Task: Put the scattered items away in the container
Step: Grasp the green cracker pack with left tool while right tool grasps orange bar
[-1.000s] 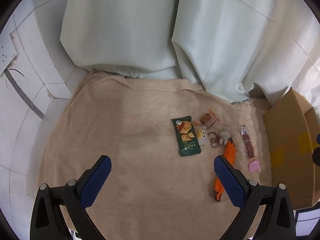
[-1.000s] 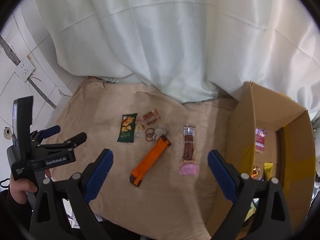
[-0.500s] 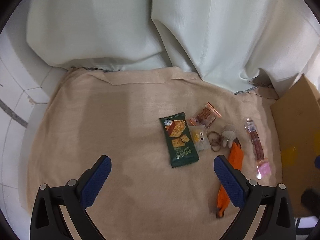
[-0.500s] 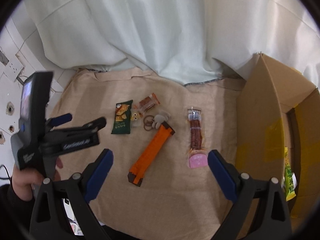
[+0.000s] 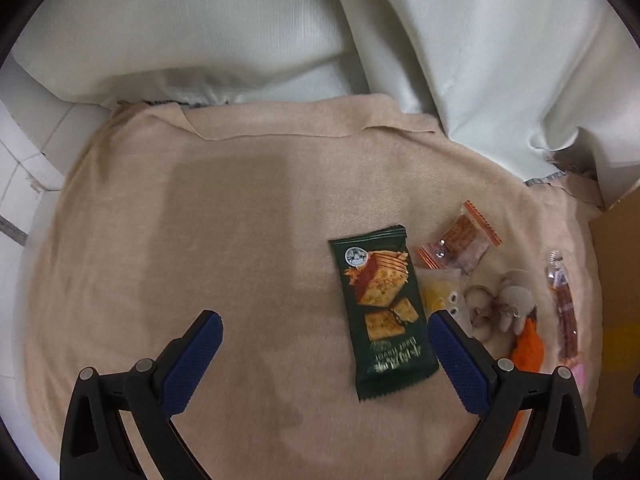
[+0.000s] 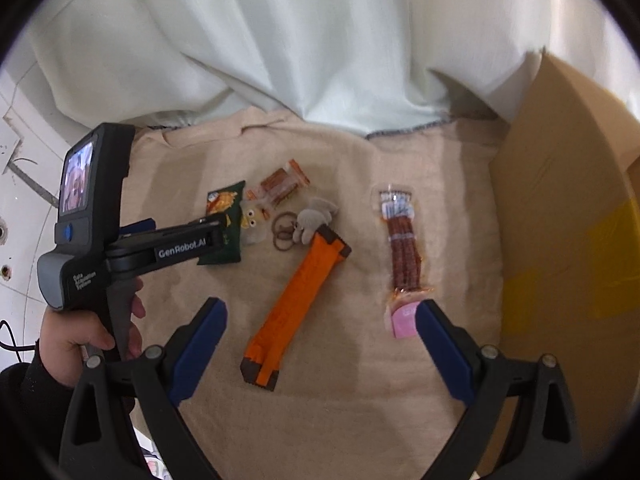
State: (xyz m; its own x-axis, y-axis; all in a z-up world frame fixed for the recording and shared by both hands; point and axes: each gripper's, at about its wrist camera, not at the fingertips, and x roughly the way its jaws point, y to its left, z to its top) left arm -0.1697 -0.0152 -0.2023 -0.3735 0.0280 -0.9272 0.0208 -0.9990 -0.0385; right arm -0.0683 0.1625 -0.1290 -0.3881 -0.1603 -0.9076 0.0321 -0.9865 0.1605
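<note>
On the beige cloth [image 5: 224, 240] lies a green snack packet [image 5: 380, 312], just ahead of my open left gripper [image 5: 324, 326], whose right finger almost touches it. To its right are an orange-wrapped snack [image 5: 460, 246], a yellow toy [image 5: 438, 296], a grey plush keychain [image 5: 512, 304] and a sausage pack [image 5: 564, 304]. My open right gripper [image 6: 320, 312] hovers over a long orange box [image 6: 298, 304]; the sausage pack [image 6: 402, 248] reaches its right finger. The cardboard box [image 6: 560, 220] stands open at the right.
A pale curtain [image 6: 320, 40] hangs behind the cloth. White tiled wall [image 5: 24, 160] lies to the left. A hand [image 6: 76, 336] holds the left gripper at the left of the right wrist view, partly covering the green packet [image 6: 224, 208].
Both grippers have come forward and lower over the cloth. The left one now sits close to the green packet, the right one over the orange box. Both remain open.
</note>
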